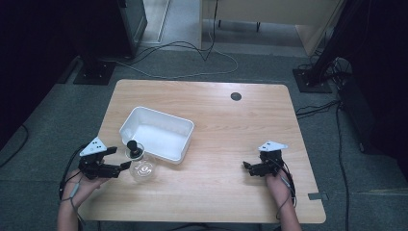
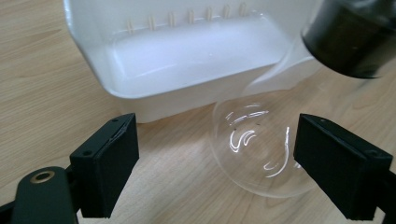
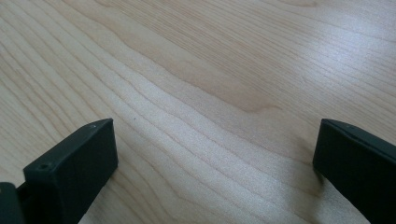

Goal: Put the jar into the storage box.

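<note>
Two wide-open grippers: our left gripper (image 1: 115, 161) sits just beside the flask (image 2: 261, 144), which stands by the tub (image 1: 159, 132). Our right gripper (image 1: 250, 167) hovers empty over the table (image 3: 210, 84). Glass looks slick and fragile, so we'd grip the neck under the stopper (image 2: 355, 37).

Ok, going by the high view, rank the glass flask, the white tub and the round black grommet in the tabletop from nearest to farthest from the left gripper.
1. Glass flask, just off the open left gripper, to its right.
2. White tub, beyond the flask, toward the table's middle.
3. Black grommet, near the far edge, to the right.
</note>
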Action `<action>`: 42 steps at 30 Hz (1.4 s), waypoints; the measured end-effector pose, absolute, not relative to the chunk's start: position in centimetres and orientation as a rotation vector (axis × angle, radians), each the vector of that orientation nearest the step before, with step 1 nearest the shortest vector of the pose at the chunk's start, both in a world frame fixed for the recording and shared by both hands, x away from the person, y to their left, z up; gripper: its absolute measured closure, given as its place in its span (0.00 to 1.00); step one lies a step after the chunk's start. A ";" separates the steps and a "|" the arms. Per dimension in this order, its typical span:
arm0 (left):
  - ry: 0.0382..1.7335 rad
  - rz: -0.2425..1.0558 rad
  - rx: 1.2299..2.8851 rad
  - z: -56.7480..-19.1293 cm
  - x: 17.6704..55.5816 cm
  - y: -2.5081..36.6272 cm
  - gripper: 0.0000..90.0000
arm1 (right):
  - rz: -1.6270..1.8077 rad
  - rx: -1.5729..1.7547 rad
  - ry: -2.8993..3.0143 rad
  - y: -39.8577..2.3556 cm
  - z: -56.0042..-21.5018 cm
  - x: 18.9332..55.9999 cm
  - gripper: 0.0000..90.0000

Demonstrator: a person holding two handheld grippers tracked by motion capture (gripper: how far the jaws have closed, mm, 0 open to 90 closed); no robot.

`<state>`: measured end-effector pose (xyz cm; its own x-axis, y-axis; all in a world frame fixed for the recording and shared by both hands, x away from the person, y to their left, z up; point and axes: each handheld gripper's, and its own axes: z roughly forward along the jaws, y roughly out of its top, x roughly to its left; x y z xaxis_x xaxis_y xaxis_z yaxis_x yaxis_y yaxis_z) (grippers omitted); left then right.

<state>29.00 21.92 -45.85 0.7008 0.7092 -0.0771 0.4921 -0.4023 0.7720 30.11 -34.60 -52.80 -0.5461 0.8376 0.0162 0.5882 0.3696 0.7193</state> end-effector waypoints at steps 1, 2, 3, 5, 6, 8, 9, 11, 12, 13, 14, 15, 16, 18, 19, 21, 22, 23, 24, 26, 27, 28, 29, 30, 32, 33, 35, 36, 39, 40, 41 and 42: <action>0.912 0.333 2.087 -45.8 28.9 21.9 0.16 | 0.981 1.246 2.283 -34.6 -52.8 30.1 0.00; 0.909 0.333 2.091 -45.7 28.9 21.8 0.16 | 0.981 1.246 2.283 -34.6 -52.8 30.1 0.00; 0.907 0.332 2.094 -45.6 28.8 21.8 0.16 | 0.981 1.246 2.283 -34.6 -52.8 30.1 0.00; 0.896 0.334 2.091 -45.3 28.6 21.7 0.24 | 0.981 1.246 2.283 -34.6 -52.8 30.1 0.00; 0.889 0.339 2.087 -45.3 28.5 21.7 0.24 | 0.981 1.246 2.283 -34.6 -52.8 30.1 0.00; 0.874 0.342 2.079 -45.1 28.4 21.5 0.24 | 0.981 1.246 2.283 -34.6 -52.8 30.1 0.00; 0.872 0.346 2.080 -45.1 28.4 21.5 0.24 | 0.981 1.247 2.283 -34.6 -52.8 30.1 0.00; 0.874 0.339 2.080 -45.0 28.4 21.2 0.22 | 0.981 1.246 2.283 -34.6 -52.8 30.1 0.00; 0.872 0.337 2.084 -44.9 28.4 21.2 0.22 | 0.981 1.246 2.284 -34.6 -52.8 30.1 0.00; 0.866 0.333 2.085 -44.9 28.3 21.1 0.22 | 0.981 1.246 2.283 -34.6 -52.8 30.1 0.00; 0.856 0.322 2.080 -44.8 28.2 21.0 0.22 | 0.981 1.246 2.284 -34.6 -52.8 30.1 0.00; 0.856 0.322 2.080 -44.8 28.2 21.0 0.22 | 0.981 1.246 2.283 -34.6 -52.8 30.1 0.00; 0.852 0.316 2.079 -44.8 28.2 20.9 0.22 | 0.980 1.246 2.284 -34.6 -52.8 30.1 0.00; 0.842 0.315 2.081 -44.7 28.2 20.6 0.22 | 0.981 1.246 2.284 -34.6 -52.8 30.1 0.00; 0.839 0.314 2.083 -44.7 28.1 20.3 0.22 | 0.981 1.246 2.283 -34.6 -52.8 30.1 0.00; 0.837 0.311 2.084 -44.7 28.1 20.2 0.22 | 0.981 1.246 2.284 -34.6 -52.8 30.1 0.00; 0.837 0.308 2.086 -44.7 28.2 19.9 0.22 | 0.981 1.246 2.283 -34.6 -52.8 30.1 0.00; 0.835 0.307 2.087 -44.7 28.2 19.8 0.22 | 0.981 1.246 2.283 -34.6 -52.8 30.1 0.00; 0.835 0.307 2.087 -44.7 28.2 19.8 0.22 | 0.981 1.246 2.283 -34.6 -52.8 30.1 0.00; 0.831 0.302 2.091 -44.8 28.2 19.4 0.22 | 0.981 1.246 2.283 -34.6 -52.8 30.1 0.00; 0.826 0.296 2.090 -44.8 28.2 19.2 0.22 | 0.981 1.246 2.283 -34.6 -52.8 30.1 0.00; 0.821 0.299 2.093 -44.9 28.2 18.8 0.22 | 0.981 1.246 2.283 -34.6 -52.8 30.1 0.00; 0.819 0.296 2.093 -45.0 28.3 18.6 0.23 | 0.980 1.246 2.284 -34.6 -52.8 30.1 0.00; 0.818 0.293 2.091 -45.1 28.3 18.4 0.23 | 0.981 1.246 2.283 -34.6 -52.8 30.1 0.00; 0.817 0.274 2.098 -45.2 28.4 17.9 0.23 | 0.981 1.246 2.283 -34.6 -52.8 30.1 0.00; 0.813 0.274 2.105 -45.3 28.4 17.8 0.23 | 0.980 1.246 2.284 -34.6 -52.8 30.1 0.00; 0.806 0.289 2.110 -45.4 28.3 17.5 0.25 | 0.980 1.246 2.284 -34.6 -52.8 30.1 0.00; 0.811 0.293 2.104 -45.4 28.4 17.4 0.25 | 0.981 1.246 2.283 -34.6 -52.8 30.1 0.00; 0.836 0.319 2.079 -45.3 28.4 17.2 0.28 | 0.981 1.246 2.283 -34.6 -52.8 30.1 0.00; 0.843 0.329 2.075 -45.3 28.4 17.2 0.28 | 0.981 1.246 2.283 -34.6 -52.8 30.1 0.00; 0.849 0.344 2.066 -45.3 28.4 17.1 0.33 | 0.981 1.246 2.283 -34.6 -52.8 30.1 0.00; 0.854 0.352 2.060 -45.3 28.4 17.0 0.35 | 0.981 1.246 2.283 -34.6 -52.8 30.1 0.00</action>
<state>28.40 16.96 -45.28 0.7266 0.6845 -0.0599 0.4431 -0.4001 0.8023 30.11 -34.60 -52.81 -0.5465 0.8373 0.0154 0.5874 0.3702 0.7197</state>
